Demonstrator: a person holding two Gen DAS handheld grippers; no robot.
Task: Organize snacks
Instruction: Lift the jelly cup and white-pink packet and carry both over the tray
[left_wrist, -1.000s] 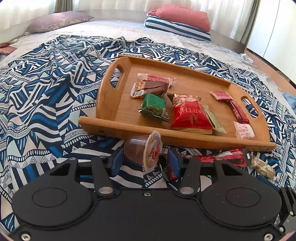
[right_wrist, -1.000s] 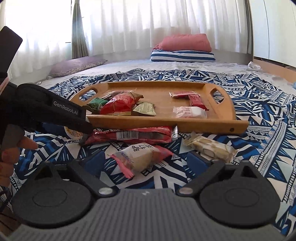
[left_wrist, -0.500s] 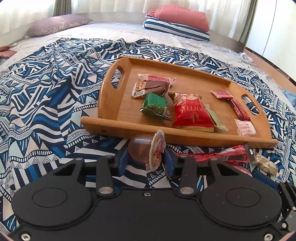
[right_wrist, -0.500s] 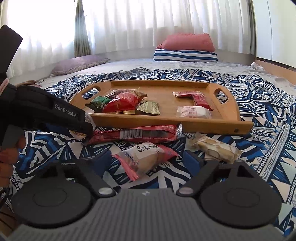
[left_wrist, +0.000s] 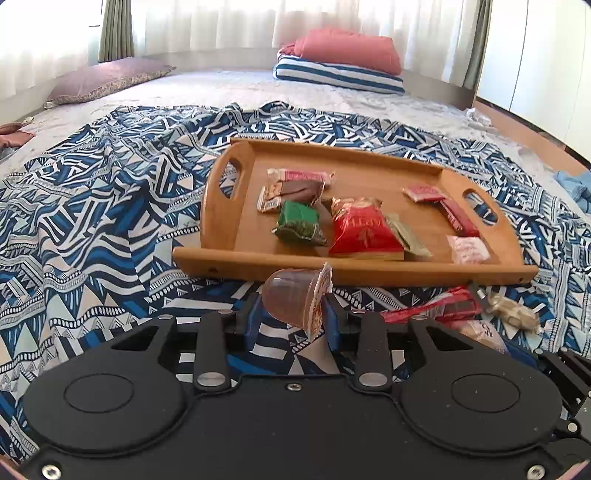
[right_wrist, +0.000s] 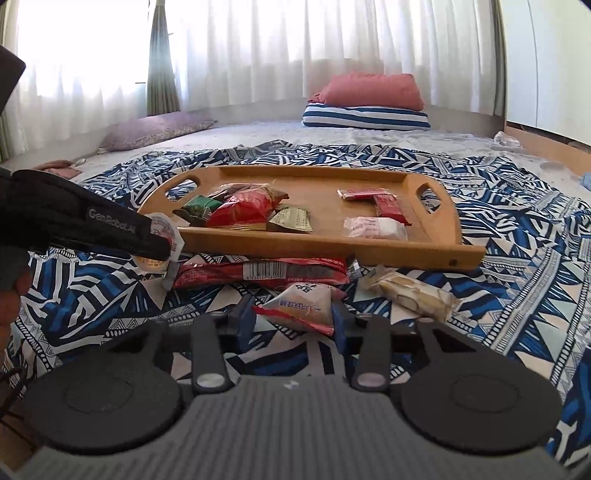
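A wooden tray holds several snack packets on the patterned bedspread. My left gripper is shut on a clear jelly cup with a printed foil lid, held just above the cloth before the tray's near rim. It also shows at the left of the right wrist view. My right gripper is shut on a white and red snack packet lifted slightly off the cloth. A long red packet and a beige wrapped snack lie on the cloth before the tray.
On the tray lie a green packet, a big red bag, a brown bar, small red bars and a pink-white packet. Pillows lie at the far end of the bed.
Both grippers closed on their items and lifted: the left one raised the jelly cup toward the tray rim, the right one shut on the white and red packet.
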